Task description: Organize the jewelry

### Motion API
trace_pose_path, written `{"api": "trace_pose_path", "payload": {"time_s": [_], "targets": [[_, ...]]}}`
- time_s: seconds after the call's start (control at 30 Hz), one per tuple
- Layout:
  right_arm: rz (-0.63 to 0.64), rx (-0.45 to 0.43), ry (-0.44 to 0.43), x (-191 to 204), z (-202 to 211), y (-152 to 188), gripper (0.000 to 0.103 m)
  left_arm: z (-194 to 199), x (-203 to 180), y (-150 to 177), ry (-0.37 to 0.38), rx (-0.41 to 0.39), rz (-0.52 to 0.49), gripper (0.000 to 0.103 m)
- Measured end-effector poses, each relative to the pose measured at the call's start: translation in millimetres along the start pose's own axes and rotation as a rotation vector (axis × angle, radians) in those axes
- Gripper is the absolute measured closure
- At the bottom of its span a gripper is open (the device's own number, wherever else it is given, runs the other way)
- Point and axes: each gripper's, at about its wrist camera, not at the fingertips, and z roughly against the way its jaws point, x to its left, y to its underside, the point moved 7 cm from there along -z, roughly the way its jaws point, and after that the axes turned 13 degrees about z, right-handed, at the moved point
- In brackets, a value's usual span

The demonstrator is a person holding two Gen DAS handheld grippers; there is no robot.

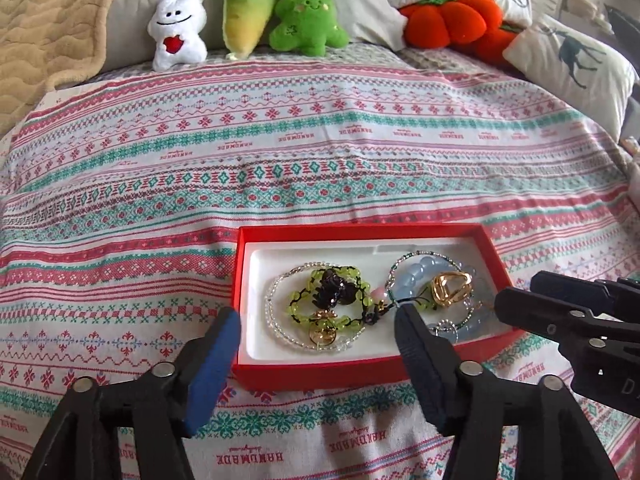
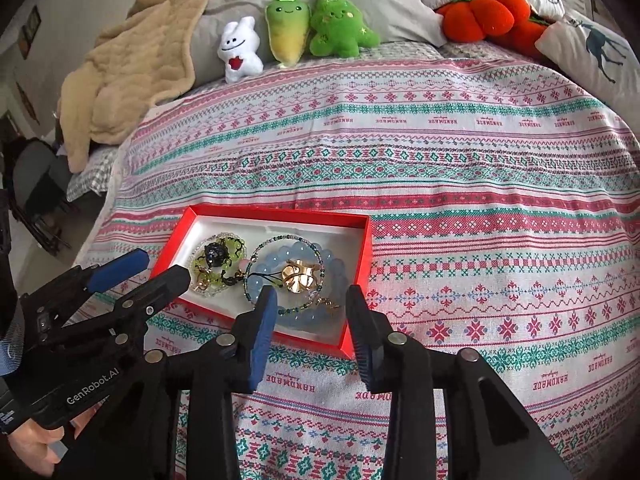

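Note:
A red box point(image 1: 280, 374) with a white liner lies on the patterned bedspread; it also shows in the right wrist view point(image 2: 360, 256). In it lie a green bead bracelet point(image 1: 304, 306) with a black charm, a clear bead bracelet, a pale blue bead bracelet point(image 1: 416, 276), and gold rings point(image 1: 452, 286). My left gripper point(image 1: 318, 326) is open and empty, just above the box's near edge. My right gripper point(image 2: 312, 300) is open and empty over the box's near right corner, and shows at the right of the left wrist view point(image 1: 516, 294).
The striped red, green and white bedspread point(image 1: 280, 152) covers the bed. Plush toys point(image 1: 256, 16) line the far edge, with an orange pumpkin cushion point(image 1: 452, 20) and pillows at the right. A beige blanket point(image 2: 120, 76) lies at the far left.

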Motion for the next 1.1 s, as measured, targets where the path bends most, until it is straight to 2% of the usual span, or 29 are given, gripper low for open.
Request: {"api": "trace_pose_path", "payload": {"time_s": [0.17,0.3,0.33,0.4,0.6,0.77,1.1], "targets": [[-0.018,0.006,0.018,-5.4,17.3,11.5,0.044,12.1,5.9,14.0,-0.037,0.017,0.033,0.012],[-0.03,0.036,0.054,-8.9,28.1,29.1,0.032,17.7,15.7,32.5,-0.113,0.047,0.053,0.002],[-0.027,0.048,0.064,-8.4,29.9,34.2,0.03,18.9,17.3,37.4,-0.123,0.059,0.057,0.001],[-0.014,0.071,0.092,-7.0,33.2,44.5,0.018,21.9,20.6,46.8,-0.142,0.08,0.069,0.001],[0.039,0.125,0.173,1.9,38.5,68.5,0.005,26.9,23.3,73.4,-0.191,0.141,0.071,0.001],[0.054,0.154,0.184,6.8,38.2,77.5,0.004,29.4,20.5,81.6,-0.201,0.142,0.064,0.001],[0.047,0.163,0.188,6.6,31.9,74.5,0.004,25.5,26.5,78.4,-0.209,0.145,0.073,0.001]]}}
